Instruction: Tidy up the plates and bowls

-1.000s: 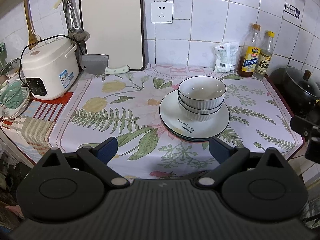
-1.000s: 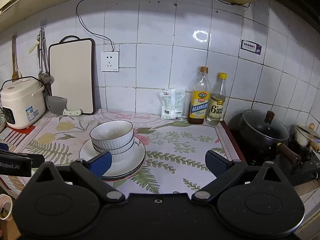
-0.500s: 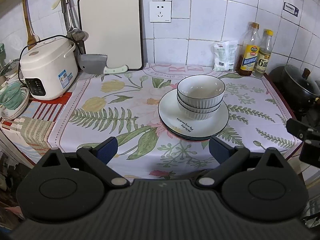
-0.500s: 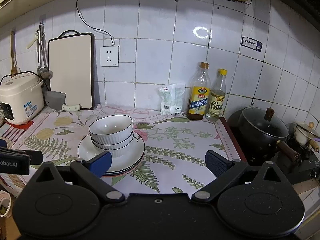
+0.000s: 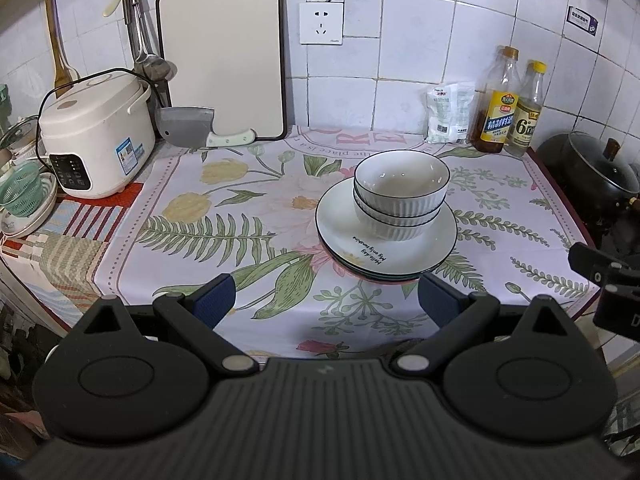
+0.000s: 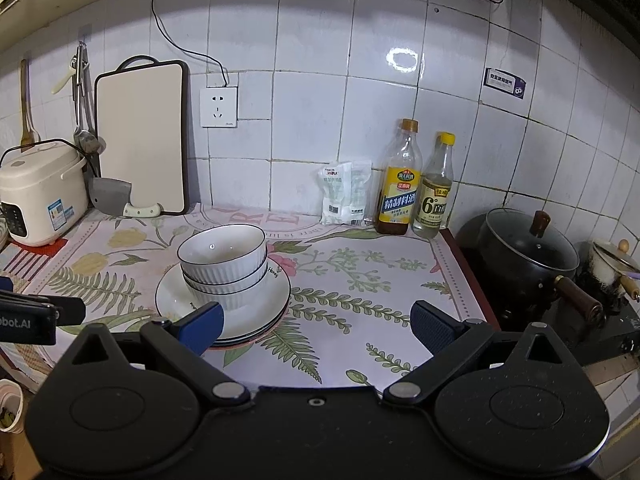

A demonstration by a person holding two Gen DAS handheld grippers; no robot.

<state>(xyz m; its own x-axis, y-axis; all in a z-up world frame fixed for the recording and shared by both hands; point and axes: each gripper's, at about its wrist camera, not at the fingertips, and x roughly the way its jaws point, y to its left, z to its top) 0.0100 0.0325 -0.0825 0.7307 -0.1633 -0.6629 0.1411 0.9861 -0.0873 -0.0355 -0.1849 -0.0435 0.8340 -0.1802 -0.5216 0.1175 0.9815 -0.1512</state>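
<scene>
Lower frame: the left gripper (image 5: 324,300) and right gripper (image 6: 316,322) both stand wide open, holding nothing, with the views barely shifted over the last second. Centre: two nested bowls (image 5: 400,196) sit empty atop the stacked plates (image 5: 384,256) on the floral cloth (image 5: 224,216), an arrangement consistent with tidying complete or with a stack awaiting removal. Right edge, beyond: a lidded pot (image 6: 528,256), contents unseen

Bowls (image 5: 400,190) stacked on plates (image 5: 384,252)
</scene>
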